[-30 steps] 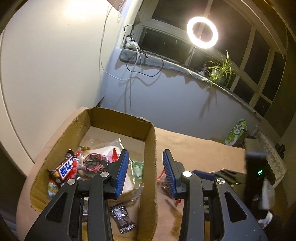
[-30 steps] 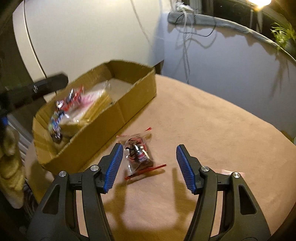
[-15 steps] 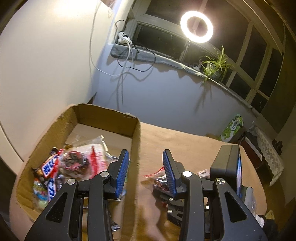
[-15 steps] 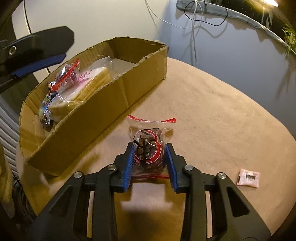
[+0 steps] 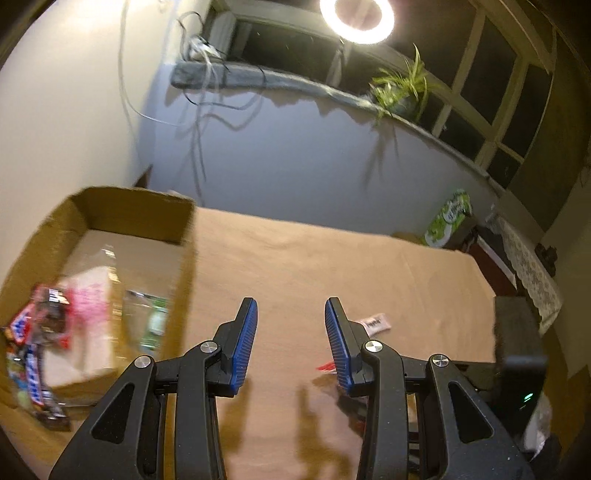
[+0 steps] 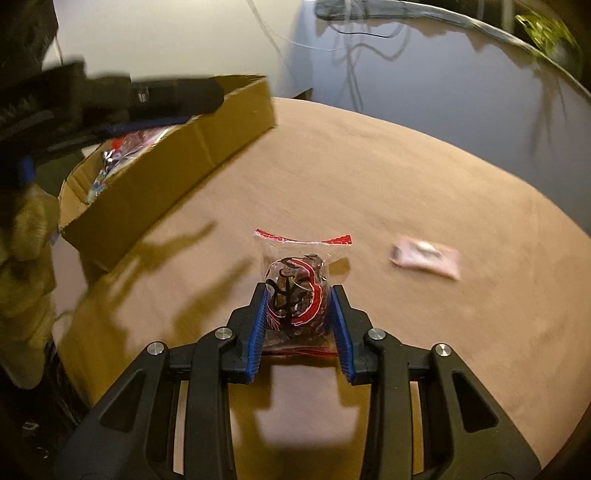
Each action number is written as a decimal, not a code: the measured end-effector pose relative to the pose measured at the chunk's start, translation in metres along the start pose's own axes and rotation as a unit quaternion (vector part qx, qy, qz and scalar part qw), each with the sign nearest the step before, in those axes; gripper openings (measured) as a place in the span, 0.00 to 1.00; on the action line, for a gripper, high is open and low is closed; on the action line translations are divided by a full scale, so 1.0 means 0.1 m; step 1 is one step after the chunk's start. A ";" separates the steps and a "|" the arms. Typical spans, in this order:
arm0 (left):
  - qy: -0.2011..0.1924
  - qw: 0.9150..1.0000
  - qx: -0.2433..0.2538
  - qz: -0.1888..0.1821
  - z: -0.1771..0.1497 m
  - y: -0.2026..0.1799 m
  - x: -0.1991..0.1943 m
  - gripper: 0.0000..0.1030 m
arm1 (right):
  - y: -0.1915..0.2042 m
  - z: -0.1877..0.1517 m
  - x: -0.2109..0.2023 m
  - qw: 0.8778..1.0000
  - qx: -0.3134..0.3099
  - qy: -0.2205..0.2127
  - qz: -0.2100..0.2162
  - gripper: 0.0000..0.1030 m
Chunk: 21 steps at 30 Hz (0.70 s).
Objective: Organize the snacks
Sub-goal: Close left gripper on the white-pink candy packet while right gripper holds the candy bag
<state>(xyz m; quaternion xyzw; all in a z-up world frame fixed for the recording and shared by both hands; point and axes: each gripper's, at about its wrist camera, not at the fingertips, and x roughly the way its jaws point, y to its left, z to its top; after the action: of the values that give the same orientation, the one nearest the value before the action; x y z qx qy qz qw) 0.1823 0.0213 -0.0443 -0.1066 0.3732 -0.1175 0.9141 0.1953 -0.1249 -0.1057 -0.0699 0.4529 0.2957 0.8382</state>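
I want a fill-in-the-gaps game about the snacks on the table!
1. The right tool is squeezing a clear snack packet with ____ edges.
2. The left tool holds ____ between its blue pads.
3. The other snacks are piled inside a ____ box.
4. The small packet lying alone on the table is coloured ____.

Missing words: red; nothing; cardboard; pink

A room in a home at night. A potted plant (image 5: 400, 90) sits on the windowsill (image 5: 332, 90) beneath dark windows (image 5: 491, 85). A ring light (image 5: 356, 16) glows above a cloth-covered table (image 5: 332, 258).
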 end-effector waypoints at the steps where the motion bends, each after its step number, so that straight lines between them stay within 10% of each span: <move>1: 0.008 1.000 0.005 -0.003 -0.01 -0.06 0.07 0.36 | -0.05 -0.03 -0.04 1.000 0.006 -0.001 0.002 0.33; 21: 0.121 0.989 0.077 -0.048 0.01 -0.67 1.06 0.35 | -1.06 -0.30 -0.43 0.994 0.094 -0.026 -0.044 0.33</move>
<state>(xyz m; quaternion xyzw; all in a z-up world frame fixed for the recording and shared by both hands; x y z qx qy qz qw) 0.2480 -0.0737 -0.0942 -0.0386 0.4651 -0.2014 0.8612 0.2152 -0.2413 -0.1043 -0.0036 0.4530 0.2162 0.8649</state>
